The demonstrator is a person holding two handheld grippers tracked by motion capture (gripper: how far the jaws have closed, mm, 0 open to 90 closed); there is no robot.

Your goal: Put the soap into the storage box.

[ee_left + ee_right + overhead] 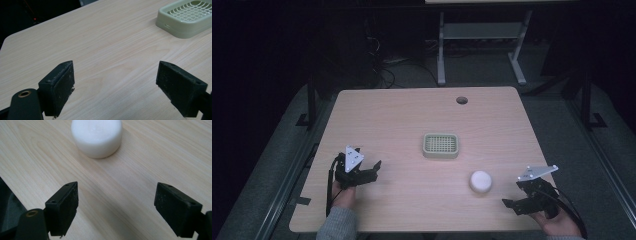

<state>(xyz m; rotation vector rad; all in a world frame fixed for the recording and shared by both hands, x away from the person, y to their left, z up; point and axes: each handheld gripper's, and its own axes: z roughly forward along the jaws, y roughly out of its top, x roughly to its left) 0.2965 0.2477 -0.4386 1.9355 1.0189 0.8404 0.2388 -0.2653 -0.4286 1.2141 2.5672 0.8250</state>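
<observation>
Pale wood grain covers the surface (412, 125), a rounded-corner top with a small dark hole (462, 100) near its far edge at about 1 o'clock from the middle. Past it, on the dim floor, stands the grey frame of another desk (482, 40).

Near the middle of the surface sits a pale green soap dish (440, 145), rectangular with a slotted grid inside; in the left gripper view it lies at 1 o'clock, well apart from the fingers.

The left gripper (371, 170) hovers at about 8 o'clock from the soap dish, held by a hand in a grey sleeve (337, 225). Its fingers (58, 85) are spread wide with bare wood between them, gripping nothing.

The right gripper (512, 204) is at about 4 o'clock from the dish, near the front right corner. Its fingers (62, 207) are likewise released and wide apart, holding nothing.

The white round soap (480, 181) rests on the surface at about 5 o'clock from the dish, apart from it, and near the right gripper. In the right gripper view the soap lies ahead at 12 o'clock, clear of both fingers.
</observation>
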